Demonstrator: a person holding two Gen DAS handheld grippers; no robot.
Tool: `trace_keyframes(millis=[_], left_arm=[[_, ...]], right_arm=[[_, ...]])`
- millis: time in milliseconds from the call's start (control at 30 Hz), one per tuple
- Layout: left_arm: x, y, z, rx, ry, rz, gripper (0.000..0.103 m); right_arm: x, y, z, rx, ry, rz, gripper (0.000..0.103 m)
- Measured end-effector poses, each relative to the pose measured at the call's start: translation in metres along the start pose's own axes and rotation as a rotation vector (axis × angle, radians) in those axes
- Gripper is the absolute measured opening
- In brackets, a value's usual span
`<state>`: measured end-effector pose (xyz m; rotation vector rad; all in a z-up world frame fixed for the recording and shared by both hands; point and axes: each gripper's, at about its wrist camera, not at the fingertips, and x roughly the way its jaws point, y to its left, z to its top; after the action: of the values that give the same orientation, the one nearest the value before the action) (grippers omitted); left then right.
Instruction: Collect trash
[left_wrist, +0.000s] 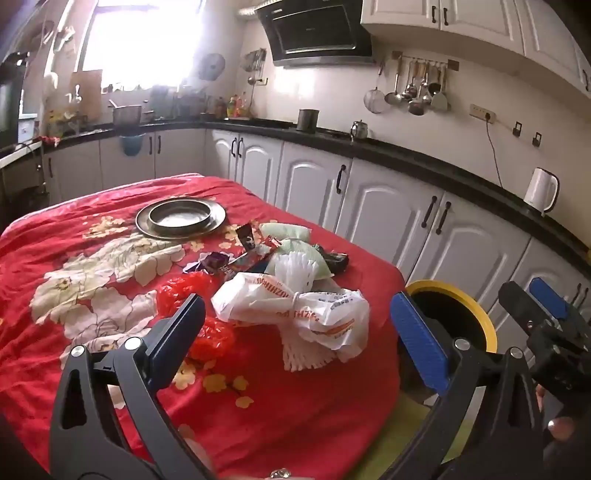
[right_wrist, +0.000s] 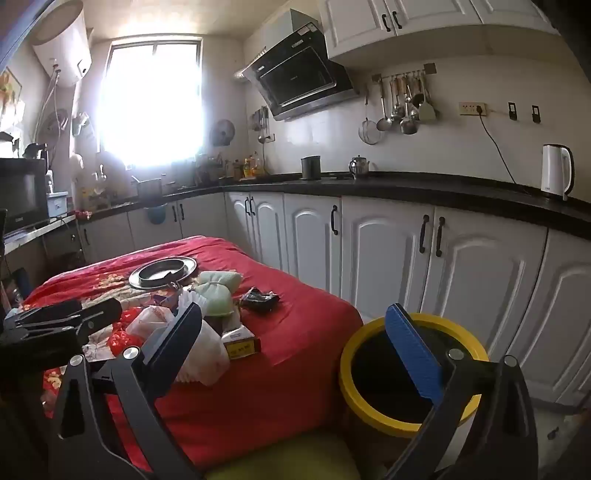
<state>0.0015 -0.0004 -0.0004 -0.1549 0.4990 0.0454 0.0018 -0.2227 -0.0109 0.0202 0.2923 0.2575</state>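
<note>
- Two grippers, two fingers each: the left gripper (left_wrist: 297, 325) hovers with its fingers spread wide and nothing between them, above the near edge of the trash pile; the right gripper (right_wrist: 293, 345) is likewise spread and empty, one finger over the pile, the other over the bin
- One bin (right_wrist: 369, 332): round, yellow rim, dark inside, standing just beside the table's right corner
- One table (left_wrist: 92, 295) under a red flowered cloth
- Trash lies heaped on the table's right half: one white plastic bag (left_wrist: 295, 314) with orange print, crumpled; two pale green bundles (left_wrist: 286, 230); one red plastic scrap (left_wrist: 184, 288); one black crumpled wrapper (right_wrist: 260, 297); one small box (right_wrist: 242, 341) with a yellow label
- Several dark foil wrappers (left_wrist: 221, 262) overlap, so their count is unclear
- One metal plate (left_wrist: 181, 219) holds a shallow dish, behind the pile
- The white bag's print is cut off and unreadable
</note>
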Motion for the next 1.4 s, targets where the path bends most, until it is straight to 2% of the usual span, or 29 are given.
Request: trace_keyframes(millis=[33, 300, 400, 467, 500, 1400], left_arm=[[0.001, 0.0, 0.0, 0.0, 0.002, -0.001, 0.092], [0.014, -0.01, 0.022, -0.006, 0.018, 0.008, 0.092], [0.028, -0.012, 0.034, -0.009, 0.026, 0.012, 0.092], [-0.007, -0.007, 0.005, 0.013, -0.033, -0.019, 0.092], [-0.011, -0.008, 0.001, 0.014, -0.041, -0.027, 0.092], [-0.012, -0.009, 0.001, 0.016, -0.042, -0.03, 0.092]], right_arm=[[0.002, 0.001, 0.0, -0.011, 0.023, 0.005, 0.097], [0.001, -0.002, 0.002, -0.007, 0.029, 0.019, 0.097], [0.0, -0.001, 0.002, -0.009, 0.02, -0.002, 0.097], [0.001, 0.0, 0.0, -0.01, 0.023, -0.003, 0.097], [0.001, 0.0, 0.001, -0.01, 0.023, -0.004, 0.097], [0.003, 0.001, 0.0, -0.011, 0.026, -0.004, 0.097]])
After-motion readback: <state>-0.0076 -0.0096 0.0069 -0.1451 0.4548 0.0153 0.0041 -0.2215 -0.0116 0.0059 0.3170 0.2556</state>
